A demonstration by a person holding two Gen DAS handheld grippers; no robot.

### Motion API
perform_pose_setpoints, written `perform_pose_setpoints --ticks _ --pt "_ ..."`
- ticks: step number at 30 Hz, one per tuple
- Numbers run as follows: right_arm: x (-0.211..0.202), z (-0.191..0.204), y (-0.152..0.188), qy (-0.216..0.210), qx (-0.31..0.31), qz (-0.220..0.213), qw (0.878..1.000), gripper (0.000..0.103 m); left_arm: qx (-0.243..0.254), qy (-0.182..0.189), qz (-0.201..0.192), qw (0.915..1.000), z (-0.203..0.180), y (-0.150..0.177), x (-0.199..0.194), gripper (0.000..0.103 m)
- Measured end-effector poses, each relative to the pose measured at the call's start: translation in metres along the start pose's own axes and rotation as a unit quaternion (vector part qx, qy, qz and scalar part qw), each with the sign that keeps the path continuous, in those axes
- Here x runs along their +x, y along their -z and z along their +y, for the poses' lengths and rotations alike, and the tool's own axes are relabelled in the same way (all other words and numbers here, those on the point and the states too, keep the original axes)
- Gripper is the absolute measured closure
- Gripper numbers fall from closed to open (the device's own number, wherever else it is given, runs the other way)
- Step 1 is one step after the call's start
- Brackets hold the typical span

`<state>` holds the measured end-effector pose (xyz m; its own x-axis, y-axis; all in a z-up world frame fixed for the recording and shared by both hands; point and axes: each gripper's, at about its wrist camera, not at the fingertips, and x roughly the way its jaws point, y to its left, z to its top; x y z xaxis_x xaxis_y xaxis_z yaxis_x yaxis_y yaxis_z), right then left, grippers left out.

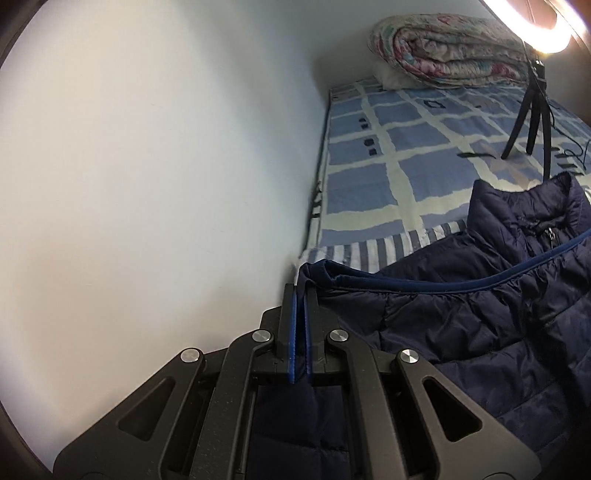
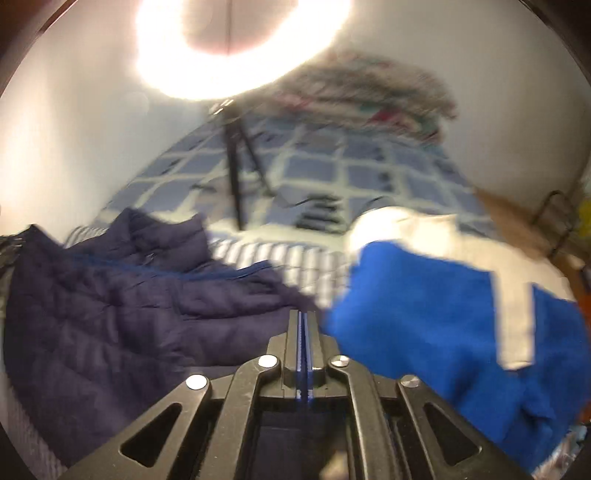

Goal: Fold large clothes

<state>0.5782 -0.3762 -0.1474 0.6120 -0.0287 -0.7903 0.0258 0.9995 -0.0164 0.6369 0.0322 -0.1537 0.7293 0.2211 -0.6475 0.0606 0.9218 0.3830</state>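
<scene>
**1 navy jacket on the bed, both grippers at its near edge**

Left wrist view: 1 left gripper point(image 1: 300, 295) is seen from behind, with its 2 black fingers and 2 blue pads. The pads stand almost together, and the hem corner of the navy puffer jacket point(image 1: 461, 314) is clamped at their tips, with dark fabric also hanging under the gripper. There is 1 jacket here. It lies to the right, spread over the near part of the bed point(image 1: 406, 155), and its collar with the zipper stands up at the far right. The bed has 1 sheet with blue squares and cream lines. The white wall point(image 1: 147, 166) fills the left side, touching the bed's left edge. At the far end lies 1 rolled floral quilt point(image 1: 443, 51). To the right stands 1 black tripod point(image 1: 532, 122) on the sheet, with 3 legs visible, and 1 bright ring light point(image 1: 535, 29) is above it.

Right wrist view: this picture is blurred. The 1 right gripper point(image 2: 303, 317) shows 2 fingers with the blue pads almost touching, only a thin line between them. The navy jacket's edge reaches the tips, but I cannot tell if the fabric is pinched there. The jacket lies at the near left. At the near right is 1 blue and white garment point(image 2: 443, 325). Further away I see the tripod, the ring light and the quilt again, 1 of each.
</scene>
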Motion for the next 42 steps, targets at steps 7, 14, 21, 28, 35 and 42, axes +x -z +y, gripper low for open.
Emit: perform_pose_setpoints --ticks 7,14,21,28,35,42 --pt "0.073 0.033 -0.015 0.065 -0.035 0.056 0.996 0.053 0.040 -0.002 0.002 0.9992 -0.021 0.006 0.015 0.101" --pt "0.082 0.033 -0.007 0.105 -0.060 0.049 0.991 0.103 0.058 -0.018 -0.007 0.9981 -0.028 -0.002 0.026 0.101" --pt "0.071 0.005 -0.009 0.206 -0.038 0.027 0.977 0.103 0.040 -0.063 -0.021 0.9970 -0.038 -0.027 0.051 0.101" --pt "0.090 0.011 -0.014 0.197 -0.051 0.048 0.978 0.098 0.037 -0.065 0.026 0.9969 -0.045 -0.015 0.078 0.101" --pt "0.044 0.029 -0.006 0.110 -0.033 0.000 0.993 0.072 0.011 0.025 -0.022 0.9994 -0.037 -0.030 -0.008 0.101" --pt "-0.044 0.057 0.080 -0.041 -0.006 -0.016 0.999 0.071 0.041 0.251 -0.023 0.9670 -0.077 0.033 -0.130 0.101"
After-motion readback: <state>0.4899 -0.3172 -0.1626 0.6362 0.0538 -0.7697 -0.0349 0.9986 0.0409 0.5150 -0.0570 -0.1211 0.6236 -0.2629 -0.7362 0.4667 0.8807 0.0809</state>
